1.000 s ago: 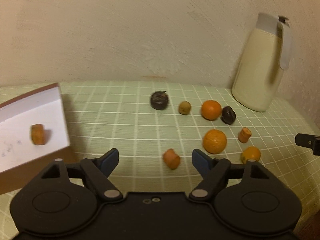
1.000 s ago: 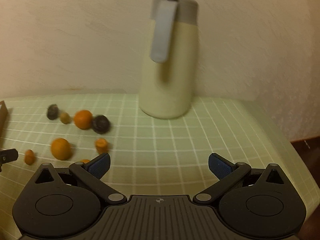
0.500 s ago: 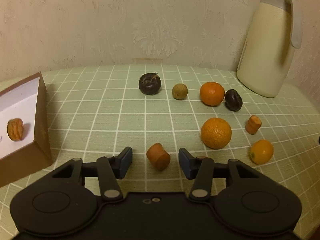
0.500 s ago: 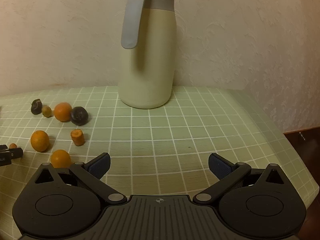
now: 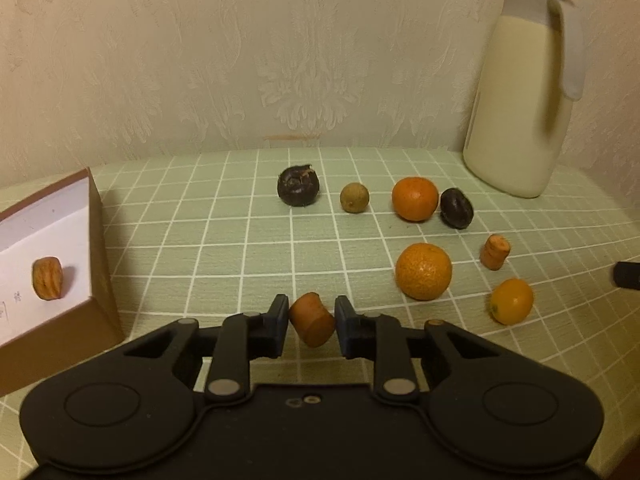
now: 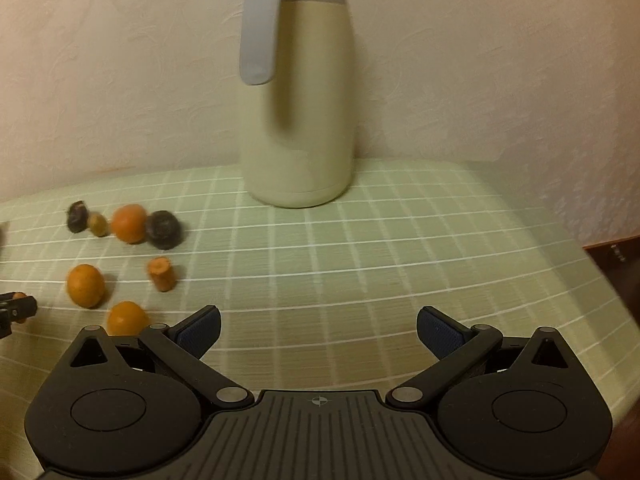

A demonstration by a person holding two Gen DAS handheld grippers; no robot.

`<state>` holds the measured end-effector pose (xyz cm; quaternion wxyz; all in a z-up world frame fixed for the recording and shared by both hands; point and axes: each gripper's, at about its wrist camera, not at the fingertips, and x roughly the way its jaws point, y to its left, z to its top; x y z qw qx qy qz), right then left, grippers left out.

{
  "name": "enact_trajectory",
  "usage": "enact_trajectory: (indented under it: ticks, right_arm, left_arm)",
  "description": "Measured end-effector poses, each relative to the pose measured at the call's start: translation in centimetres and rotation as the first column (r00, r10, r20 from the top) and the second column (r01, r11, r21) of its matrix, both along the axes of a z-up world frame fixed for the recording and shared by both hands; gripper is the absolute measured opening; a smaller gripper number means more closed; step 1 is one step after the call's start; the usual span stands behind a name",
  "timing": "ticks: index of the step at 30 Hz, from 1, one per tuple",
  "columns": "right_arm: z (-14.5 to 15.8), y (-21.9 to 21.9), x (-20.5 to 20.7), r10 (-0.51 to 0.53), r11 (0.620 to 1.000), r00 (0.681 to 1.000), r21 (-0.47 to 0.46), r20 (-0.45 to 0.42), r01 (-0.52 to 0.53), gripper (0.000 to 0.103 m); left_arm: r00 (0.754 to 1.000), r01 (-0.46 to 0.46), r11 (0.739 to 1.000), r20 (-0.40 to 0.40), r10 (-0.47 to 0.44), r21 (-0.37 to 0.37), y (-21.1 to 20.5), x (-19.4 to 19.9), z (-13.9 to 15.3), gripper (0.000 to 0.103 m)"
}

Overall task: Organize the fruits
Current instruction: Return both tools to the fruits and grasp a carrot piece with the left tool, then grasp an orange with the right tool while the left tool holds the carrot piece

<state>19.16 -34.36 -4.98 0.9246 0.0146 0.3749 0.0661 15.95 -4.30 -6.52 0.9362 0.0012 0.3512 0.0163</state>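
Observation:
My left gripper (image 5: 311, 320) is shut on an orange carrot chunk (image 5: 312, 319) low over the green checked tablecloth (image 5: 224, 236). Beyond it lie two dark fruits (image 5: 298, 186) (image 5: 457, 207), a small brown-green fruit (image 5: 354, 197), two oranges (image 5: 415, 199) (image 5: 423, 271), a second carrot chunk (image 5: 495, 251) and a small yellow-orange fruit (image 5: 512, 301). A brown box (image 5: 100, 280) at the left holds another carrot piece (image 5: 47, 277). My right gripper (image 6: 318, 330) is open and empty, to the right of the fruits (image 6: 128, 223).
A cream jug with a grey lid and handle (image 5: 524, 92) stands at the back right against the wall; it also shows in the right wrist view (image 6: 298, 80). The table's right edge (image 6: 592, 256) drops off near my right gripper.
My left gripper moved in onto the near carrot chunk and closed on it. My right gripper shifted slightly and stayed open.

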Motion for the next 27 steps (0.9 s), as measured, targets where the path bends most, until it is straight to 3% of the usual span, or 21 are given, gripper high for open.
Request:
enact_trajectory:
  ticks: [9,15,17,18,19,23,24,25,26,27]
  right_arm:
    - [-0.6,5.2,0.9,0.161,0.982,0.987,0.103,-0.003,-0.16,0.103]
    - [-1.2,9.7,1.5,0.227,0.972,0.973,0.073,-0.042,-0.223,0.103]
    - [-1.5,10.4,1.5,0.24,0.97,0.969,0.057,-0.052,-0.237,0.09]
    - [-1.7,10.8,1.7,0.244,0.969,0.967,0.049,-0.066,-0.241,0.075]
    - [-2.0,11.0,1.8,0.242,0.97,0.967,0.046,-0.083,-0.239,0.068]
    - [-2.7,11.5,2.1,0.242,0.97,0.964,0.048,-0.112,-0.238,0.067]
    - [-2.8,11.7,2.2,0.245,0.97,0.963,0.041,-0.116,-0.241,0.057]
    - [-2.8,11.9,2.2,0.24,0.971,0.963,0.022,-0.12,-0.239,0.04]
    - [-2.7,12.1,2.2,0.238,0.971,0.964,0.001,-0.116,-0.239,0.034]
    - [-2.6,12.2,2.3,0.238,0.971,0.964,0.001,-0.118,-0.24,0.034]
  left_arm:
    - [1.0,-0.017,1.0,0.027,0.017,0.016,2.8,-2.5,1.9,0.016]
    - [0.997,-0.061,0.998,0.037,0.06,0.01,5.9,-4.0,1.9,0.015]
    - [0.996,-0.074,0.997,0.043,0.074,0.009,6.8,-4.5,1.9,0.016]
    - [0.996,-0.079,0.997,0.045,0.078,0.009,7.2,-4.7,2.1,0.016]
    - [0.995,-0.085,0.996,0.045,0.084,0.009,7.5,-4.9,2.1,0.016]
    - [0.993,-0.105,0.994,0.048,0.105,0.006,8.7,-5.3,2.5,0.016]
    - [0.993,-0.109,0.994,0.048,0.109,0.006,8.9,-5.5,2.5,0.015]
    - [0.992,-0.114,0.994,0.048,0.113,0.004,9.1,-5.6,2.5,0.016]
    - [0.992,-0.117,0.993,0.049,0.117,0.001,9.3,-5.6,2.6,0.015]
    - [0.992,-0.119,0.993,0.05,0.119,-0.001,9.4,-5.7,2.6,0.016]
